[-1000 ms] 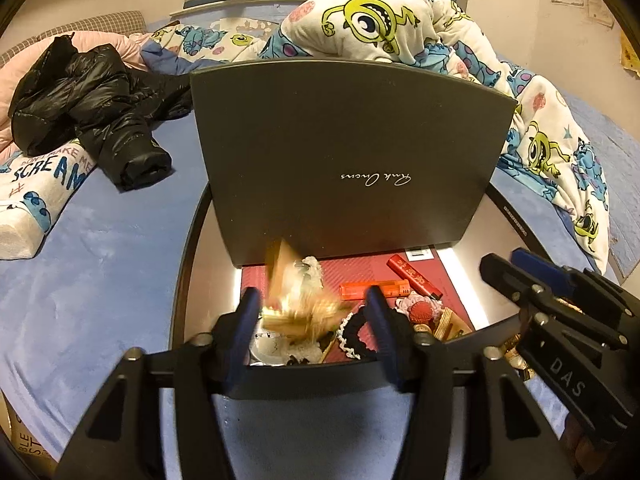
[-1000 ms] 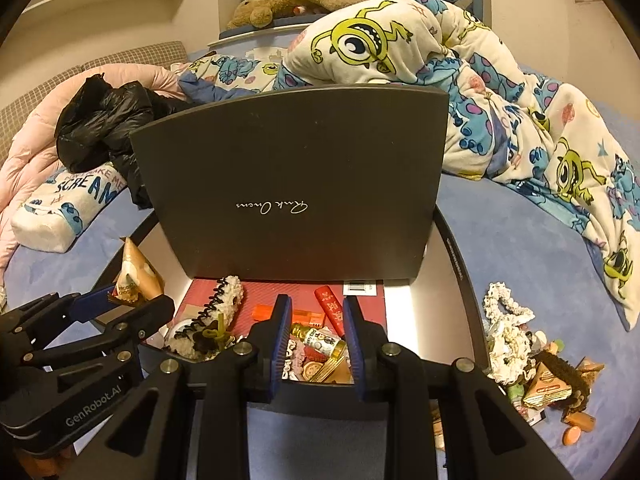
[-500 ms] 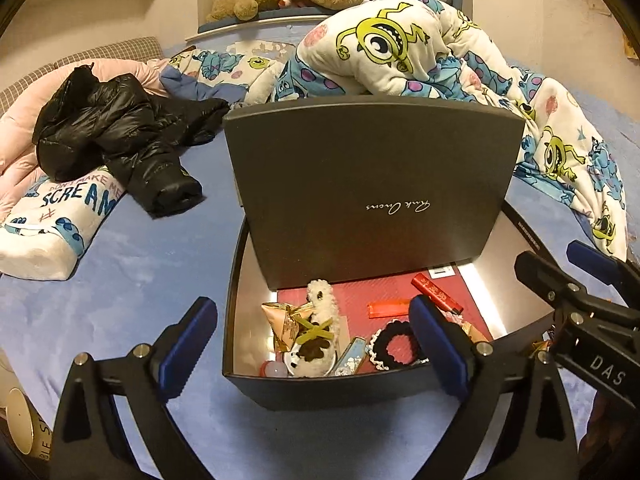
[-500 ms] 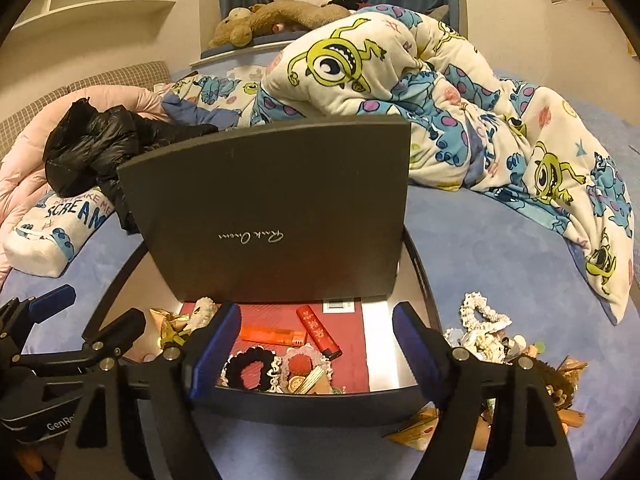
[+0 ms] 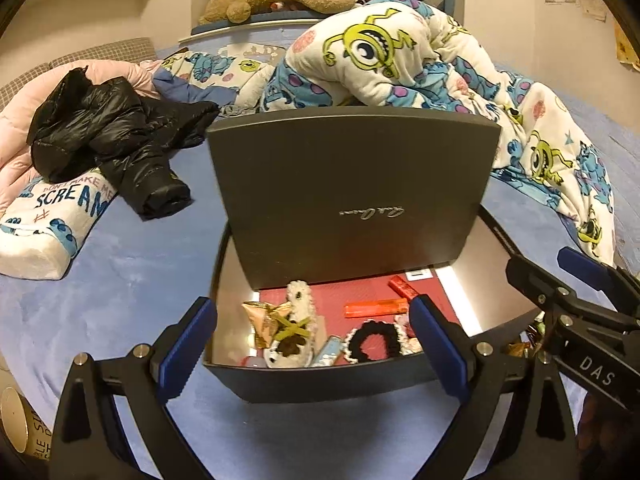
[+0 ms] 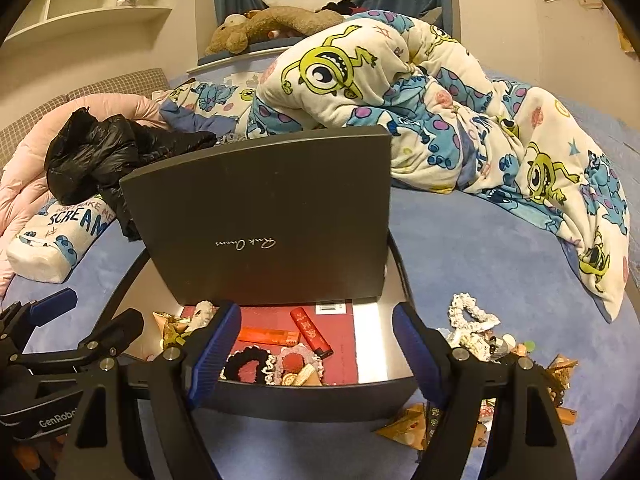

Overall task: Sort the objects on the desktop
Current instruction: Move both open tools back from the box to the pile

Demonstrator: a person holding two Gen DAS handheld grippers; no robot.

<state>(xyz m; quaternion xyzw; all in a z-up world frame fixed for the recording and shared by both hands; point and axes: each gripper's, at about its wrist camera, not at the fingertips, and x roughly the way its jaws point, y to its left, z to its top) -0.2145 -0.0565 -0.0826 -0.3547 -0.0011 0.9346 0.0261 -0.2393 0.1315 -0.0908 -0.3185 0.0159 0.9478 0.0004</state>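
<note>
A dark grey box (image 5: pixel 320 380) stands on the blue bed with its lid (image 5: pixel 352 192) raised. On its red lining lie a gold-wrapped snack (image 5: pixel 262 320), a white fluffy hair clip (image 5: pixel 298 300), an orange lighter (image 5: pixel 376 308), a red lighter (image 5: pixel 402 285) and a black scrunchie (image 5: pixel 372 340). My left gripper (image 5: pixel 312 344) hangs open and empty over the box's near wall. My right gripper (image 6: pixel 316 352) is open and empty above the same wall (image 6: pixel 312 400). To the right of the box, loose items (image 6: pixel 500 360) and a white scrunchie (image 6: pixel 468 316) lie on the bed.
A black jacket (image 5: pixel 108 140) and a printed pillow (image 5: pixel 52 220) lie at the left. A monster-print blanket (image 6: pixel 460 120) is heaped behind and to the right of the box. A paper cup (image 5: pixel 16 424) sits at the lower left edge.
Both grippers went from closed to wide open, dropping the gold snack and a small item into the box. Both have drawn back and risen a little.
</note>
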